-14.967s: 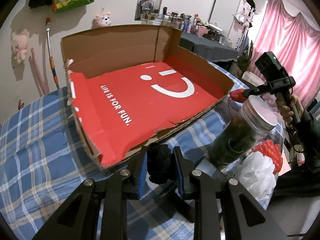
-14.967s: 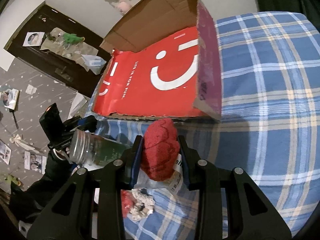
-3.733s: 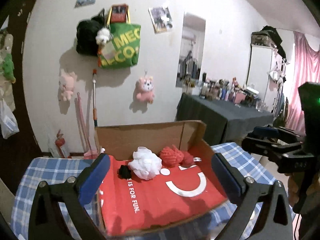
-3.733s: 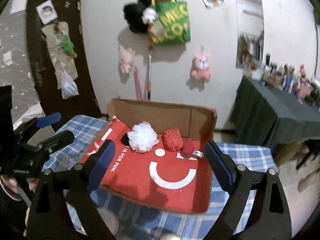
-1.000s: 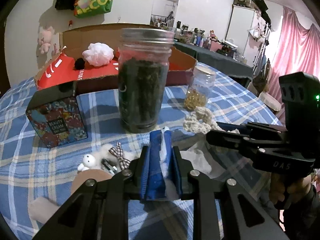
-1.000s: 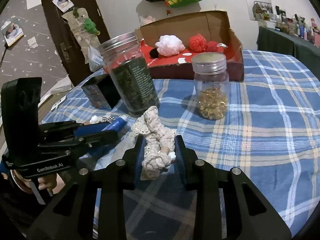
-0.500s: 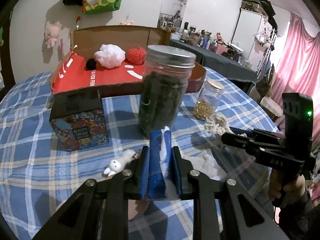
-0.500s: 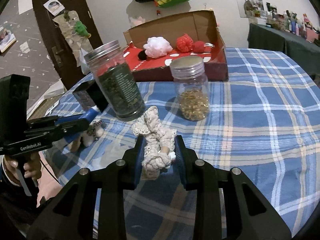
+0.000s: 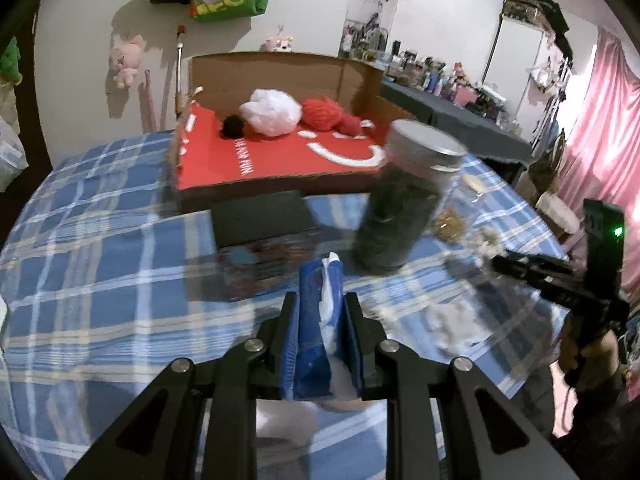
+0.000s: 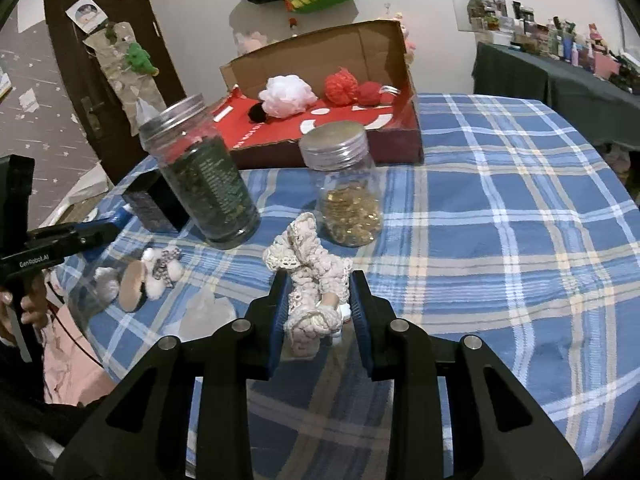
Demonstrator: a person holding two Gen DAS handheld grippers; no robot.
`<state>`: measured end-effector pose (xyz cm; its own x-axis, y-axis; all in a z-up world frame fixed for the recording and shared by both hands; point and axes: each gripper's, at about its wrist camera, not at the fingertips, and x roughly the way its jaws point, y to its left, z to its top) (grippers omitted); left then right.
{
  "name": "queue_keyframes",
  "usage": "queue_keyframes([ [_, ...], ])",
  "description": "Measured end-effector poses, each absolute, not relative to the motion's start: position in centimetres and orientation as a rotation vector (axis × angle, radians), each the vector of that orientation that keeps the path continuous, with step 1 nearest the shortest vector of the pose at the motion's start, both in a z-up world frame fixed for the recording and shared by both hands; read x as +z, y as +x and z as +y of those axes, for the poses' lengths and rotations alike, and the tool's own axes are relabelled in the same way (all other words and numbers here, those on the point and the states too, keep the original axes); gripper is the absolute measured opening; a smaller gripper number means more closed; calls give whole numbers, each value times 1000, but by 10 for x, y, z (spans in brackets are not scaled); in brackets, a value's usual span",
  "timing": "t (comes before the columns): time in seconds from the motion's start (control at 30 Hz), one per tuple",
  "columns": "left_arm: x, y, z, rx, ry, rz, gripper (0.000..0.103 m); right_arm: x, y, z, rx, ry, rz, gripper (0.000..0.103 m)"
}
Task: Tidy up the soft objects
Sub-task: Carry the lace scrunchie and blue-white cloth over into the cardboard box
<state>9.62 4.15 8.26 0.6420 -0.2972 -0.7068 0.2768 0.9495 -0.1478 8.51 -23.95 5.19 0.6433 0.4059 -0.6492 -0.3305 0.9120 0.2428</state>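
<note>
Landmark: red-lined cardboard box [image 10: 400, 136] at the far side of the plaid tablecloth [image 10: 520, 240], open upward so soft things can drop in.
Already in box: black pompom [image 9: 234, 126], white mesh puff [image 9: 272, 114] and red puffs [image 9: 326, 114], bunched against the back wall, probably to leave the front floor free.
Left gripper [image 9: 322, 312]: pressed together on a thin wisp of white soft stuff [image 9: 330, 280], pinched between the blue pads; what the stuff is cannot be told through the blur.
Left load vs box: on the near side of the box, with the dark patterned tin [image 9: 260, 220] and the tall dark jar [image 9: 404, 200] standing between.
Right gripper [image 10: 320, 300]: clamped on a cream crocheted piece [image 10: 308, 264], gripped low so the lacy end sticks up past the fingertips.
Right load vs box: well short of the box, behind the small jar of golden beads [image 10: 348, 196].
Left on cloth: small plush bits with a bow [image 10: 160, 272] and a pale tuft [image 10: 208, 308], far from the box, at the near left edge.
Hard items: jars and tin outside the box, presumably not meant for it.
Judged step: carrying both soft pieces toward the box.
</note>
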Motion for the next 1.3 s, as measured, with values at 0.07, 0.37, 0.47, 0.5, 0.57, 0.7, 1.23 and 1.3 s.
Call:
queue_keyframes([
  [0.07, 79, 98, 52, -302, -11, 827, 23, 52, 85, -240, 405, 94, 768, 28],
  [0.37, 68, 108, 93, -233, -9, 862, 23, 49, 89, -254, 329, 86, 798, 28],
  [0.47, 63, 116, 102, -224, 0, 874, 23, 49, 92, -261, 305, 92, 806, 28],
  [0.5, 60, 120, 106, -219, 2, 881, 23, 48, 94, -264, 299, 98, 809, 28],
  [0.57, 56, 127, 110, -223, 9, 880, 23, 47, 98, -268, 286, 99, 814, 28],
  [0.7, 51, 140, 116, -224, 35, 880, 23, 49, 108, -276, 263, 110, 813, 28],
  [1.23, 53, 189, 123, -347, 150, 821, 23, 73, 169, -282, 332, 3, 775, 28],
  [1.3, 54, 192, 123, -359, 158, 816, 23, 76, 172, -279, 352, -17, 772, 28],
])
